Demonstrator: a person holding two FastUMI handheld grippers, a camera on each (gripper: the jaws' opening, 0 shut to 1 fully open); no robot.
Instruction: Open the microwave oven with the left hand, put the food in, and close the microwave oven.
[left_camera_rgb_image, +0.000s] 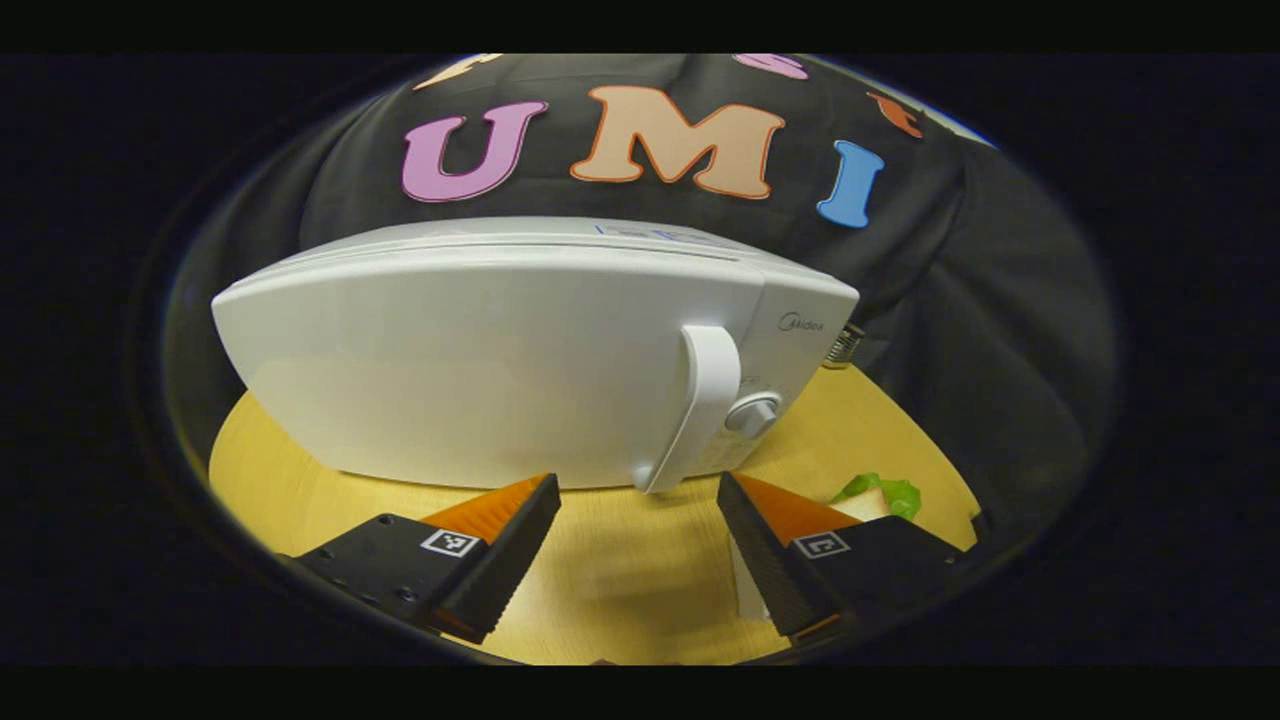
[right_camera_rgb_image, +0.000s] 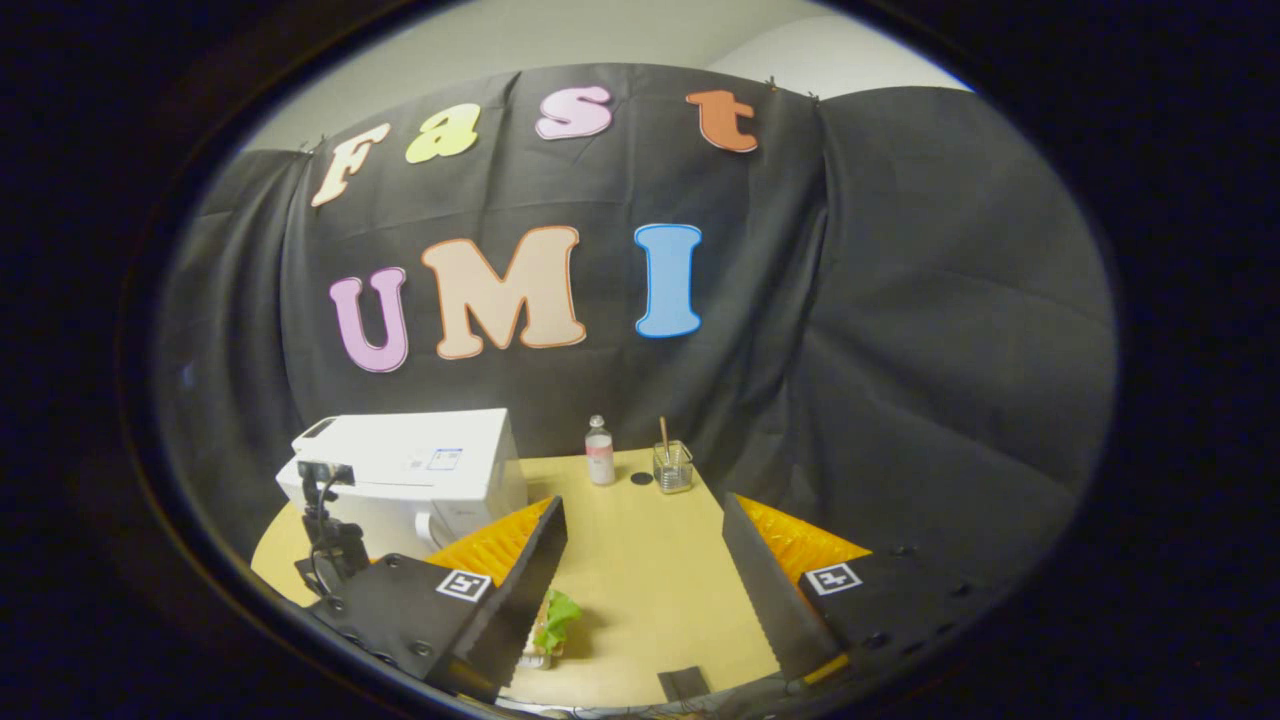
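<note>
White plastic takes up the middle of the left gripper view: the microwave (left_camera_rgb_image: 500, 360) sits on the table (left_camera_rgb_image: 620, 580) with its door shut and its handle (left_camera_rgb_image: 700, 405) standing upright right of centre, a knob (left_camera_rgb_image: 752, 413) just beside it. The left gripper (left_camera_rgb_image: 638, 515) hangs low in that frame with its jaws wide apart and nothing between them, and the handle's foot falls in the gap above the fingertips. That alignment looks deliberate: open fingers facing the handle suit a grasp to pull the door, so I judge the opening step is about to begin and has not been done.

At lower right of the same view the food (left_camera_rgb_image: 880, 497), a sandwich with green lettuce, lies on the table near the microwave's control side, partly hidden by the right-hand finger.

In the right gripper view the right gripper (right_camera_rgb_image: 645, 565) is held back from the table edge, jaws apart and empty. The sandwich (right_camera_rgb_image: 552, 625) shows at lower centre-left, just beside its left finger, so that hand seems to be waiting close to its load. The microwave (right_camera_rgb_image: 420, 470) stands at left, with the left gripper's rig (right_camera_rgb_image: 325, 530) in front of it. A bottle (right_camera_rgb_image: 599, 452) and a glass (right_camera_rgb_image: 674, 467) stand at the table's far edge, well apart from the work.
</note>
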